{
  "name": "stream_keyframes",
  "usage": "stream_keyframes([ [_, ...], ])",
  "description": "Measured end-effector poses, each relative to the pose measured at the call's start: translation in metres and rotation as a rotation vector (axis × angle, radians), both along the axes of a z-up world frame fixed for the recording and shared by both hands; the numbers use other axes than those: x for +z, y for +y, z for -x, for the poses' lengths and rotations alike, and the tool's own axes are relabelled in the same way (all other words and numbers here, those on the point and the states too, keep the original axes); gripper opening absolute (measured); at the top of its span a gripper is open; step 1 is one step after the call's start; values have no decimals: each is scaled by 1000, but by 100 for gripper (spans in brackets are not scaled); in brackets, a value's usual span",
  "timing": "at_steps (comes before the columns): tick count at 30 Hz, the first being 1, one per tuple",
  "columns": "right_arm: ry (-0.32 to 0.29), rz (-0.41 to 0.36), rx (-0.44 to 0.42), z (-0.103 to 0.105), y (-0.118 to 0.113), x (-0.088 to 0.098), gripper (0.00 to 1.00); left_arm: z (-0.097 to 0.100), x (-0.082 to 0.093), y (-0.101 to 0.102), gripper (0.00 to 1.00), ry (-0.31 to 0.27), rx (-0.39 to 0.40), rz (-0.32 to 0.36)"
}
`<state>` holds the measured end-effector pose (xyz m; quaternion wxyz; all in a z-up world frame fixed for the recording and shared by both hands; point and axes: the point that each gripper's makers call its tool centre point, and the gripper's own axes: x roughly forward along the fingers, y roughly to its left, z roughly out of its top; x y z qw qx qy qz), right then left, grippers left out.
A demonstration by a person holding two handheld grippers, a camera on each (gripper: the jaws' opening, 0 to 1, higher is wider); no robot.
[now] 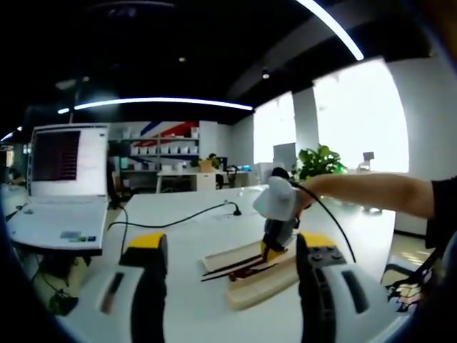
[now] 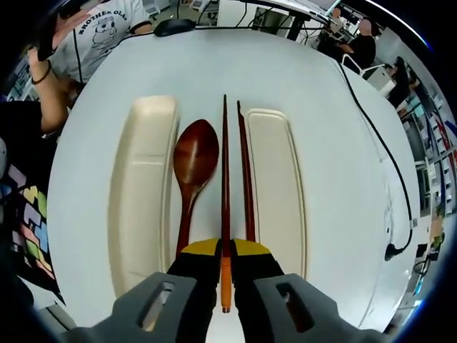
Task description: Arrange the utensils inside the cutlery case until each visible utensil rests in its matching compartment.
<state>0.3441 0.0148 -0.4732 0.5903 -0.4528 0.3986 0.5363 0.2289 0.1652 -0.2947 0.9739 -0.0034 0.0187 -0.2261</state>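
In the right gripper view two cream case halves lie side by side on the white table, one on the left (image 2: 143, 193) and one on the right (image 2: 275, 186). Between them lie a brown wooden spoon (image 2: 193, 168) and two dark chopsticks. My right gripper (image 2: 225, 251) is shut on the near end of the left chopstick (image 2: 224, 171). The other chopstick (image 2: 245, 171) lies free beside it. In the left gripper view my left gripper (image 1: 230, 246) hangs open and holds nothing, well short of the case (image 1: 263, 282). There the right gripper (image 1: 275, 239) stands over the utensils.
A laptop (image 1: 61, 179) sits open at the table's left, with a black cable (image 1: 175, 221) running across the top. A person's arm (image 1: 371, 191) reaches in from the right. A seated person (image 2: 100, 32), a mouse (image 2: 175, 26) and another cable (image 2: 378, 150) border the case.
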Motion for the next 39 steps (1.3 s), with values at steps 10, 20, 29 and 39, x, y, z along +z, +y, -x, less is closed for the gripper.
stream_keyframes([
  [10,-4,-83,-53,0,-2,1,3,0,-1,-1,77,7,-11,-2],
  [20,-29,-52,-27,-3,-4,5,2,2,2,1,77,1,-3,16],
  [29,-51,-165,-32,4,7,67,2,3,3,4,77,-3,-2,25],
  [39,-17,-218,-47,29,4,90,3,6,6,6,77,-9,4,32],
])
